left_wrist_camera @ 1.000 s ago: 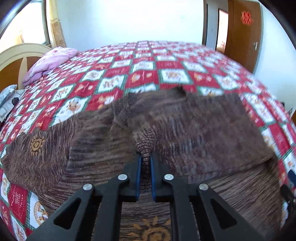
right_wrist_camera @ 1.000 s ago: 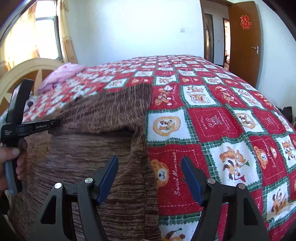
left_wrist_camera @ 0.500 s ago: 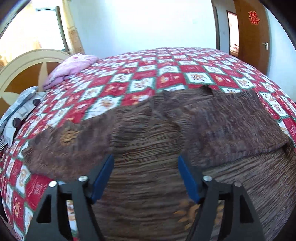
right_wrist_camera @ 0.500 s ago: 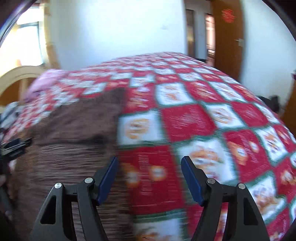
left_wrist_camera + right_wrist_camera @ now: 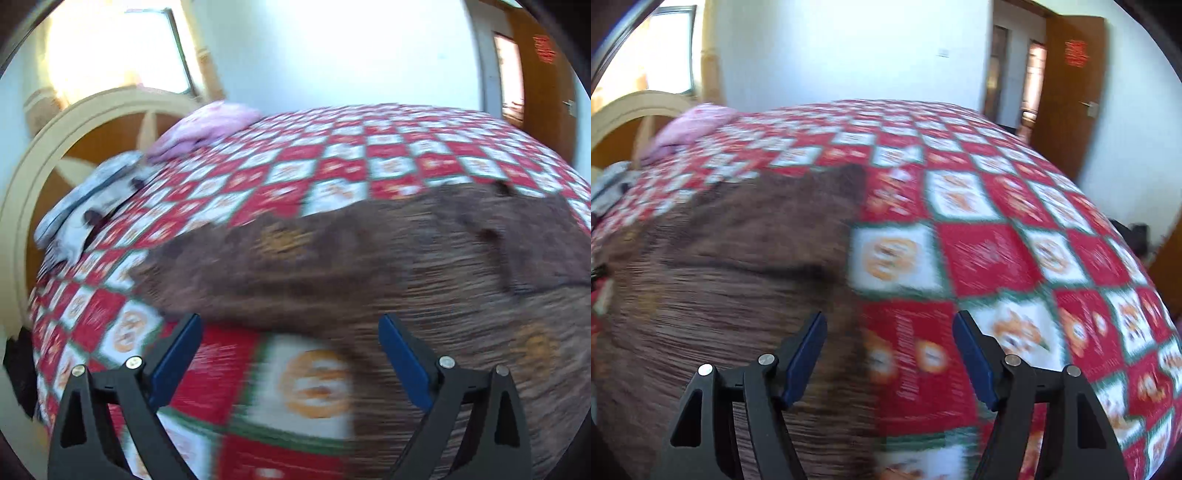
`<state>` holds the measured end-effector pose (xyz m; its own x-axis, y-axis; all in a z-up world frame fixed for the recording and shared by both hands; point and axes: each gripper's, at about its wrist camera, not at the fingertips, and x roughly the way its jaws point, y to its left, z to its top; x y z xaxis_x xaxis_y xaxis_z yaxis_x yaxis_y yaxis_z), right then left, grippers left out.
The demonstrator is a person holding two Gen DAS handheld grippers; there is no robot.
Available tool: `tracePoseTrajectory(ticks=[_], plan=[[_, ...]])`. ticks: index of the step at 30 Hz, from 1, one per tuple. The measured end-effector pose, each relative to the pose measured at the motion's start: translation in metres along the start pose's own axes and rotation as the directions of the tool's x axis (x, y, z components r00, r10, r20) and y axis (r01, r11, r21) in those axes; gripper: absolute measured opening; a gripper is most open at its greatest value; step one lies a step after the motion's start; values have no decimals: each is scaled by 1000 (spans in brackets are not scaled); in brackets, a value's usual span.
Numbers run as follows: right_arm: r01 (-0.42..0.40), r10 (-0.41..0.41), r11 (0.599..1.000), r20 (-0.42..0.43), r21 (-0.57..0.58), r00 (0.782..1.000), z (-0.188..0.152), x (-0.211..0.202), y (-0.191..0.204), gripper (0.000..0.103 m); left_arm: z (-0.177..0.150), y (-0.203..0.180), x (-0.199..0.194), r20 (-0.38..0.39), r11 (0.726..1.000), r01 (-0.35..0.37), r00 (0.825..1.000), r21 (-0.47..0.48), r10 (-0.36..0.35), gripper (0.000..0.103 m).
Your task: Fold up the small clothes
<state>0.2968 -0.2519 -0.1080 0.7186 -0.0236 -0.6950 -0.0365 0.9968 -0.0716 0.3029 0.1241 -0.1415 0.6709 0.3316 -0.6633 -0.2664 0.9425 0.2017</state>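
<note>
A second ago the left gripper (image 5: 290, 360) was pinched shut on the brown knit garment (image 5: 406, 266) near its middle; now it has let go and swung out toward the garment's left edge, so that it hangs over bare quilt. Its jaws are opening wide and nothing lies between them but the red-and-white patchwork quilt (image 5: 325, 173) below. The right gripper (image 5: 889, 356) has hardly shifted: it hovers with its jaws apart and empty, straddling the garment's right edge, brown knit under the left finger and quilt under the right.

The garment lies spread across the near part of the bed, reaching close to its near edge. One flap is already turned over onto the body, its edge showing as a dark ridge in both views. A pink pillow (image 5: 199, 129) and a grey-white bundle (image 5: 92, 199) sit far off by the headboard (image 5: 74, 122).

The release suggests one fold has just been laid down. The left side of the garment still spreads outward, so the next fold probably starts there. Both views are blurred, so finer creases cannot be made out.
</note>
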Motion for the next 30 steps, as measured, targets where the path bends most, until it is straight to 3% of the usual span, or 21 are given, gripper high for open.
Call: tracePoseTrajectory(ticks=[5, 8, 12, 14, 16, 18, 22, 26, 29, 30], plan=[[-129, 137, 982, 43, -141, 990, 32, 6, 61, 71, -4, 43, 20, -50, 989, -93, 995, -115, 88, 98], [-213, 213, 973, -17, -93, 977, 45, 39, 74, 71, -10, 56, 29, -75, 979, -114, 992, -169, 102, 98], [-58, 59, 998, -142, 13, 988, 29, 88, 41, 66, -16, 58, 30, -80, 981, -98, 993, -168, 86, 98], [-90, 93, 995, -104, 31, 990, 20, 84, 27, 64, -16, 63, 28, -71, 982, -95, 994, -166, 84, 98], [38, -42, 999, -112, -35, 993, 16, 76, 27, 64, -15, 69, 30, -68, 981, -105, 993, -162, 95, 98], [19, -20, 1000, -124, -6, 992, 19, 74, 26, 64, -11, 79, 36, -70, 978, -120, 992, -170, 109, 98], [-10, 8, 999, -49, -45, 999, 31, 58, 52, 64, -2, 99, 47, -86, 961, -139, 989, -238, 122, 98], [-137, 138, 987, 0, -79, 990, 50, 60, 94, 66, -5, 109, 54, -114, 949, -111, 990, -295, 80, 98], [-145, 144, 984, -21, -100, 989, 48, 80, 113, 66, -10, 120, 55, -131, 934, -94, 990, -345, 51, 98], [-131, 123, 985, -68, -112, 990, 41, 91, 120, 66, -12, 129, 54, -132, 922, -96, 990, -374, 49, 98]])
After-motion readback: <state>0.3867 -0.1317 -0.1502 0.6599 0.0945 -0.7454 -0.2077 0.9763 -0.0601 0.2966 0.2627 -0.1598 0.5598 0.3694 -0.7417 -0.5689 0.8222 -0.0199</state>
